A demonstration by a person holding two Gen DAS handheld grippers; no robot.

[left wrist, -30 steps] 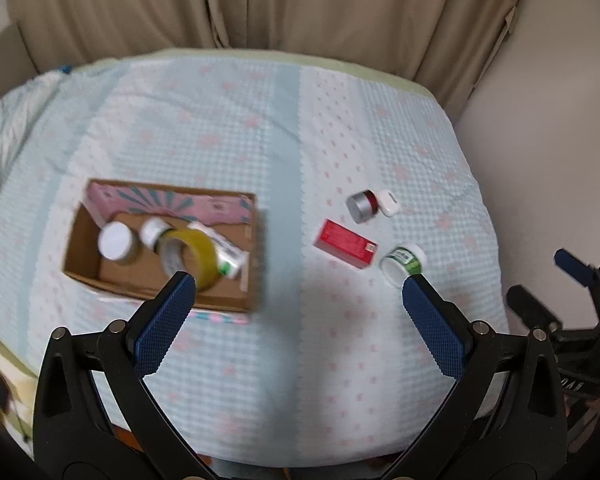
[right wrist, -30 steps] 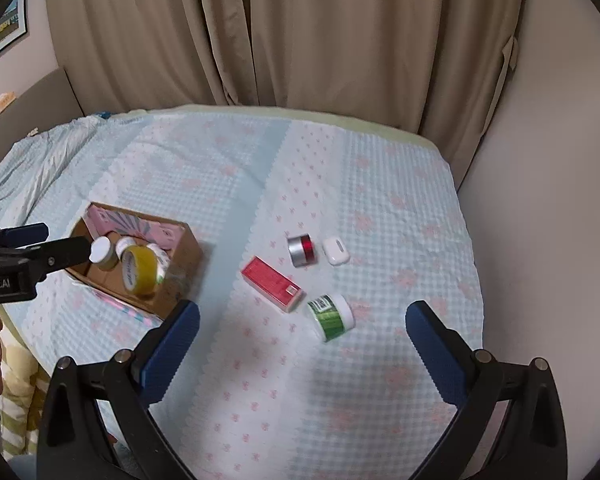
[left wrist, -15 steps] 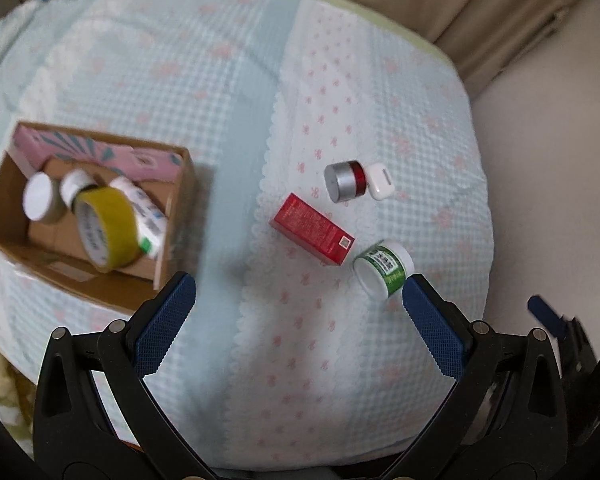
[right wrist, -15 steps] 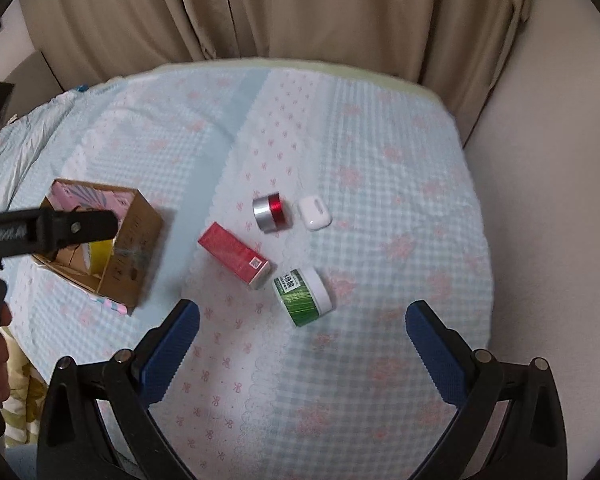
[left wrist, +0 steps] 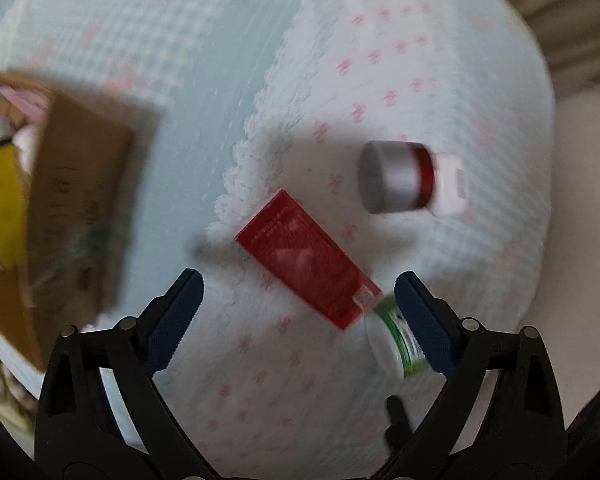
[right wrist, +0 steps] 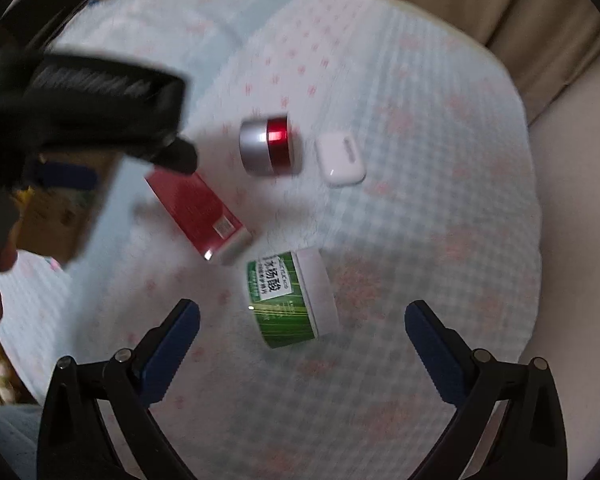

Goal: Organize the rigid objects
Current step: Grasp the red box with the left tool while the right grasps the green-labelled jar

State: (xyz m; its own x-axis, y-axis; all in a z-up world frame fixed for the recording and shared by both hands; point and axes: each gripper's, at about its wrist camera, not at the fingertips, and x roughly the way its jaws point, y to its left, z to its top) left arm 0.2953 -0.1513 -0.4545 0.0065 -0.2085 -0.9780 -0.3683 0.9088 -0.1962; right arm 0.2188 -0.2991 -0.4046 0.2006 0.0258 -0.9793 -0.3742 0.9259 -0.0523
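Left gripper spread, empty, poised over red box — box lies flat on the cloth, long axis diagonal, upper-left to lower-right; right gripper spread, nearer green jar; loose items: one box, one green jar, one silver-red jar, one white case; cardboard box left.

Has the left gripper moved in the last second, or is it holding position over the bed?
Yes. The left gripper has moved right and down toward the red box; the cardboard box has slid to its view's left edge.
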